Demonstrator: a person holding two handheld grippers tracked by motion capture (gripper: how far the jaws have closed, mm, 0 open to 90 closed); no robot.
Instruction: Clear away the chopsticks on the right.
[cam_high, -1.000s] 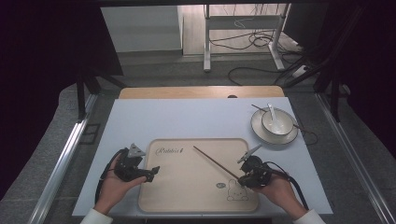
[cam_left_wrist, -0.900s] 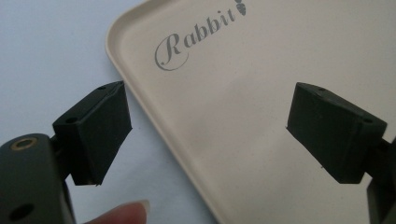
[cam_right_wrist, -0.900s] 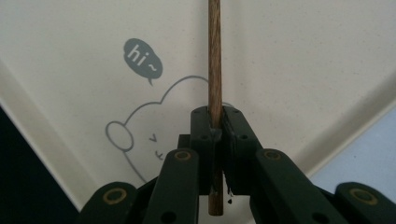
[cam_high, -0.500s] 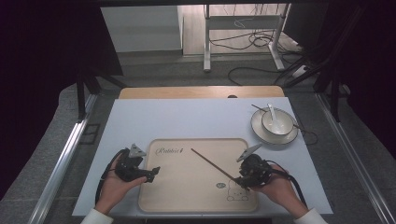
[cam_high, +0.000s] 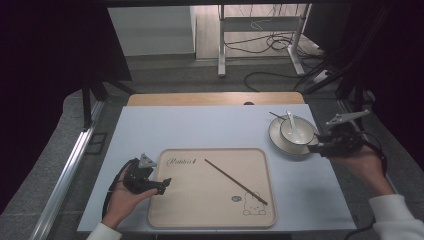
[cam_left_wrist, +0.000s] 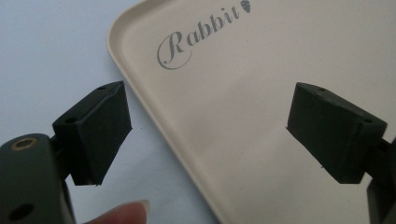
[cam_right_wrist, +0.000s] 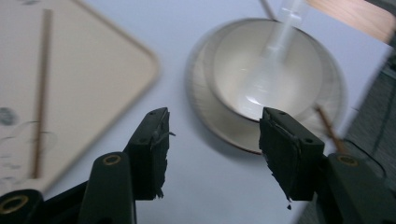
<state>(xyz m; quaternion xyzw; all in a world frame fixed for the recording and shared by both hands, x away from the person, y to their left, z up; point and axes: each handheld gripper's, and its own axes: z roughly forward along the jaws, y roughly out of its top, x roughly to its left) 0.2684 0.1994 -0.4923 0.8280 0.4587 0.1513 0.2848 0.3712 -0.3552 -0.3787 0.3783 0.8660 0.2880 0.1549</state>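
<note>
Your right gripper (cam_high: 320, 148), jaws spread and empty, faces the plate (cam_high: 278, 140) at right of frame to reach its chopstick (cam_right_wrist: 329, 127), while your left gripper (cam_high: 162, 183), released, steadies the tray (cam_high: 210, 220).

Bright table, dark room around me

Beyond my right gripper (cam_right_wrist: 212, 149) the bowl (cam_right_wrist: 268, 70) and spoon (cam_right_wrist: 273, 51) smear with motion blur; its jaws stay sharp.

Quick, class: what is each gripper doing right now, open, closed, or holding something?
Left gripper: open, empty, straddling the tray edge.
Right gripper: open, empty, by the bowl.
</note>
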